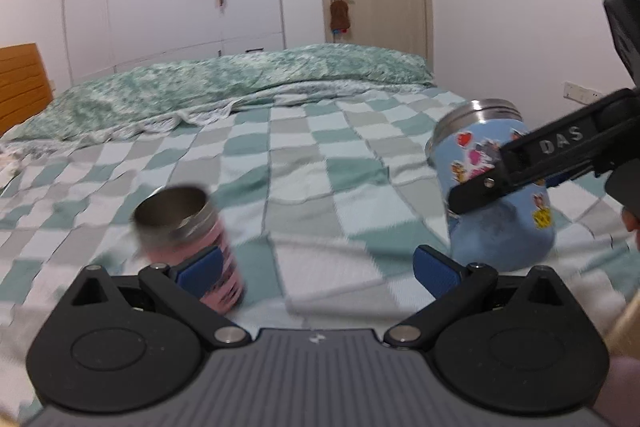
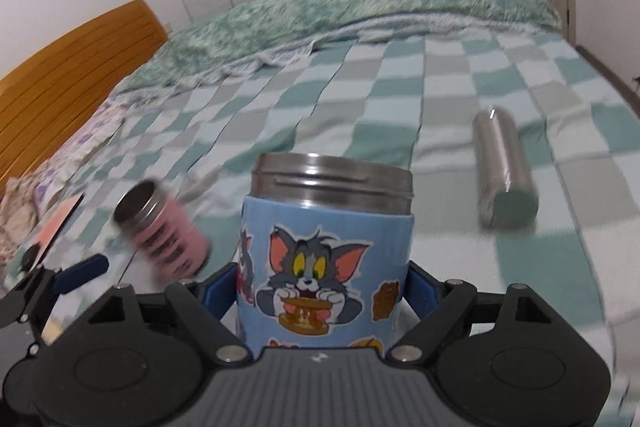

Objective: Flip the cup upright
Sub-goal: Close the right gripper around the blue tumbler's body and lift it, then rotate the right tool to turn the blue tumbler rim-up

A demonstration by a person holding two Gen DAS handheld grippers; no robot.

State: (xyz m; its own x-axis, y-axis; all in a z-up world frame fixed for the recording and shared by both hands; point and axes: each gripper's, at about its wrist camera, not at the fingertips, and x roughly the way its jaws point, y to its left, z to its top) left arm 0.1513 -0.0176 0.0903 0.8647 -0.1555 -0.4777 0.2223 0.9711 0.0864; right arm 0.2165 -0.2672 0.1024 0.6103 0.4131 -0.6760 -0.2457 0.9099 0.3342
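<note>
Bed: checkered blanket, wooden headboard behind.
Right gripper: jaws clamped on blue cup, mouth up, near the bed's front edge.
Left gripper: jaws wide, empty.
Pink cup: tilted, blurred, beside its left finger.
Steel bottle: lay on its side.

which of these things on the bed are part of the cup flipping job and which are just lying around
In the job:
- blue cartoon cup, mouth up, clamped by the right gripper
- pink cup, mouth up, by the open left gripper
- steel cup, on its side

Lying about:
- green quilt
- checkered bedspread
</note>
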